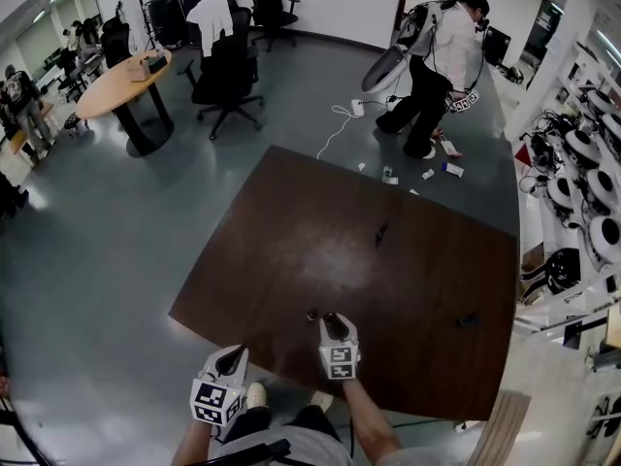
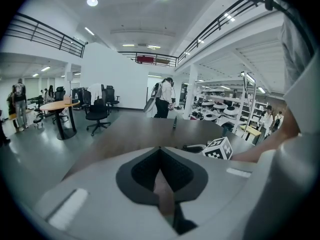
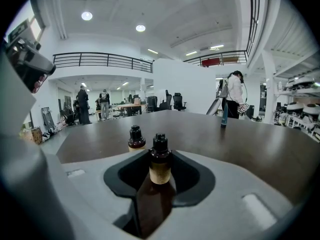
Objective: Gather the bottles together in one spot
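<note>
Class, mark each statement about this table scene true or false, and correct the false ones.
1. The right gripper has a brown bottle between its jaws. True.
2. The left gripper holds a bottle too. False: nothing is between its jaws.
3. A second brown bottle stands upright on the table. True.
4. The table is white. False: it is dark brown.

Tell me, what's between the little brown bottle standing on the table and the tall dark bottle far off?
Nothing, just bare table between the little brown bottle and the tall dark bottle. The right gripper view shows it; the head view agrees.
</note>
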Action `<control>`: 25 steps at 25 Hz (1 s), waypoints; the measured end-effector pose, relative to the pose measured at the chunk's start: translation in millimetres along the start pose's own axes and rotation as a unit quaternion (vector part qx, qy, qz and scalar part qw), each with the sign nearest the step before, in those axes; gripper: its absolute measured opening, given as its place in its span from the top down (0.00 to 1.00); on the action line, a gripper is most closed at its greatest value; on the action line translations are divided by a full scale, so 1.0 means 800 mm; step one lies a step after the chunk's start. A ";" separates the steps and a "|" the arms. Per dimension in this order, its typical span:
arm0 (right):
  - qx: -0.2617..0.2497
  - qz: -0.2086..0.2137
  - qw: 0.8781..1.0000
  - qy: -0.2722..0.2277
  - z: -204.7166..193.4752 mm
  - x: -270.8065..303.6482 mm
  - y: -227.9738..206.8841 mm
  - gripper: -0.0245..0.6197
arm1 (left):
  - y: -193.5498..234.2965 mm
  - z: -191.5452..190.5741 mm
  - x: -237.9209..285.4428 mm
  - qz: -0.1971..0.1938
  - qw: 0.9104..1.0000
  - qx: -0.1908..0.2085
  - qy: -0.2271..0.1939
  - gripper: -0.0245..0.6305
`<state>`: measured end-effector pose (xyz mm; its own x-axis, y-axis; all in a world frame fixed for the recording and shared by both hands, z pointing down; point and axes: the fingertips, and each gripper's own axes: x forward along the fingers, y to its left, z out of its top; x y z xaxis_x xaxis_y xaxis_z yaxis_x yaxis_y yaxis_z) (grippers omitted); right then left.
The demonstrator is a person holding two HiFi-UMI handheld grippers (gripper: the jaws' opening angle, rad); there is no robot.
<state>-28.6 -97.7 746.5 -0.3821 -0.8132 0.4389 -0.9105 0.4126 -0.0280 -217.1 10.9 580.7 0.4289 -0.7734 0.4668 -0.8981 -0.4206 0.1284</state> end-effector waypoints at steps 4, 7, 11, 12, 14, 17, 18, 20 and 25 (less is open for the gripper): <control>0.004 -0.004 1.000 -0.001 0.000 -0.002 0.001 0.75 | 0.001 0.002 0.000 -0.002 1.000 0.000 0.001 0.96; -0.001 -0.001 1.000 0.000 -0.005 -0.005 0.003 0.75 | 0.000 -0.001 0.000 -0.003 1.000 0.000 0.002 0.96; -0.009 -0.001 1.000 0.002 -0.006 -0.007 0.001 0.75 | -0.004 -0.001 0.000 -0.004 1.000 -0.001 0.001 0.96; -0.010 0.000 1.000 0.002 -0.006 -0.007 0.002 0.75 | -0.003 -0.001 0.000 -0.004 1.000 -0.001 0.001 0.96; -0.009 0.000 1.000 0.003 -0.005 -0.006 0.002 0.75 | -0.003 -0.001 -0.001 -0.005 1.000 -0.001 0.001 0.96; 0.000 0.002 1.000 0.003 -0.004 -0.006 0.000 0.75 | -0.006 0.001 -0.001 -0.006 1.000 -0.001 0.001 0.96; 0.003 0.003 1.000 0.001 -0.003 -0.006 -0.001 0.75 | -0.007 0.002 0.000 -0.007 1.000 0.000 -0.001 0.96; 0.012 0.007 1.000 -0.005 -0.002 -0.008 -0.001 0.75 | -0.009 0.004 0.002 -0.009 1.000 0.002 -0.003 0.96; 0.025 0.023 0.999 -0.009 -0.006 -0.010 0.009 0.53 | -0.010 0.004 0.000 -0.013 1.000 0.004 -0.003 0.96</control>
<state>-31.8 -86.4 747.0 -0.4265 -0.8010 0.4202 -0.8983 0.4293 -0.0934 -209.6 12.3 576.6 0.4529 -0.7648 0.4582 -0.8858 -0.4441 0.1343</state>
